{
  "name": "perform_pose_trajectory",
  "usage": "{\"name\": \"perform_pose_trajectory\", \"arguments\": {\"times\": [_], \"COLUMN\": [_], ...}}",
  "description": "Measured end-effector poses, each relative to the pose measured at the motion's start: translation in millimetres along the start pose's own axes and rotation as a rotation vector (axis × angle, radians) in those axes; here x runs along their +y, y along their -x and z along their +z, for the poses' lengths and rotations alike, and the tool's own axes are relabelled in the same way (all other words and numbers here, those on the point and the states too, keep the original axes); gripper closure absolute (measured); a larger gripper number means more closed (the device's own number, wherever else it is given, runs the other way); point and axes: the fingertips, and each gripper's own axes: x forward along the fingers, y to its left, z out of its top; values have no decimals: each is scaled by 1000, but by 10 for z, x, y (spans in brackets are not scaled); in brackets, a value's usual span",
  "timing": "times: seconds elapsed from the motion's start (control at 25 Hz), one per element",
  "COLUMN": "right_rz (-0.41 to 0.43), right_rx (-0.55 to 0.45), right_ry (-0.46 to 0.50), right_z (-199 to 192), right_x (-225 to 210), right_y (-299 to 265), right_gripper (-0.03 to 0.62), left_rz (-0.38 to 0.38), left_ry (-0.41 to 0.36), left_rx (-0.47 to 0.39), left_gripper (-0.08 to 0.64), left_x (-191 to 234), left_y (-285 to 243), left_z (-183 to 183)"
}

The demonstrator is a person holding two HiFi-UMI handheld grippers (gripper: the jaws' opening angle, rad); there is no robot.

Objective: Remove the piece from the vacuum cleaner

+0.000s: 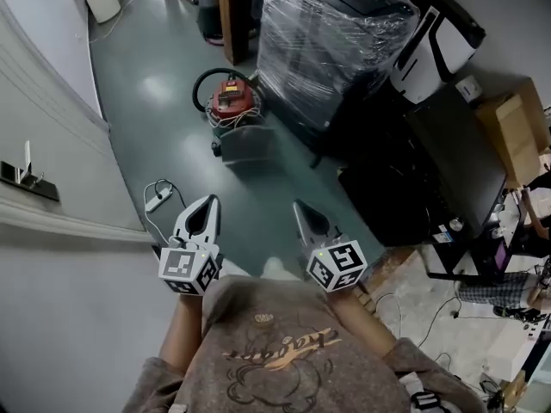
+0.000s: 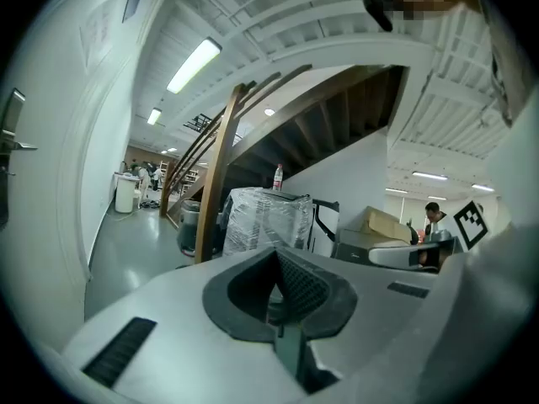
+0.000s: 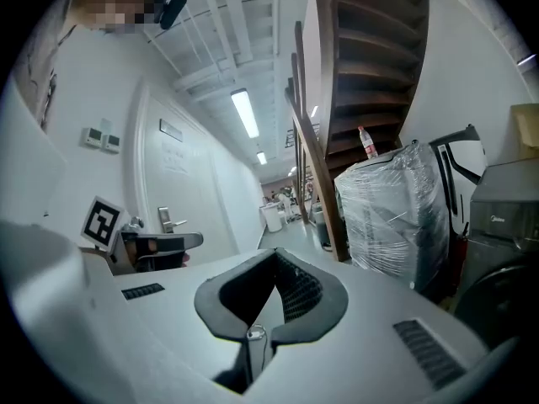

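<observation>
The red-topped vacuum cleaner [image 1: 231, 100] stands on the green floor well ahead of me, with a black hose looping behind it and a grey drum part [image 1: 244, 141] at its near side. Both grippers hang close to my chest, far from it. The left gripper [image 1: 209, 203] is shut with nothing between its jaws, and so is the right gripper [image 1: 300, 207]. In the left gripper view the left gripper [image 2: 274, 257] points down the hall with its jaws closed. The right gripper [image 3: 274, 257] looks the same in its own view. Neither gripper view shows the vacuum cleaner.
A plastic-wrapped stack [image 1: 331, 33] and a wooden post [image 1: 231, 15] stand behind the vacuum. Dark appliances [image 1: 430, 170] and a cardboard box [image 1: 516, 132] line the right side. A white power strip [image 1: 157, 200] with its cable lies by the left wall, which carries a door handle [image 1: 21, 175].
</observation>
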Motion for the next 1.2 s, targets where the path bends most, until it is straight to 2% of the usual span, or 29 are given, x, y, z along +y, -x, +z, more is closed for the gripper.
{"name": "perform_pose_trajectory", "arguments": {"times": [0.12, 0.28, 0.52, 0.8, 1.2], "right_rz": [25, 36, 50, 27, -52], "right_rx": [27, 36, 46, 63, 45], "right_ry": [-7, -24, -32, -43, -40], "right_z": [-29, -21, -15, 61, 443], "right_x": [-146, -247, -284, -379, -533], "right_y": [8, -89, -492, -1328, -2714], "right_gripper": [594, 594, 594, 594, 594], "left_rz": [38, 50, 44, -28, -155], "left_ry": [23, 37, 46, 47, 7], "left_rx": [-18, -18, -14, 1, 48], "left_gripper": [558, 558, 558, 558, 558], "left_x": [-53, -61, 234, 869, 1844], "left_y": [-51, -122, -381, -1084, -2106], "left_z": [-20, -4, 49, 184, 663]}}
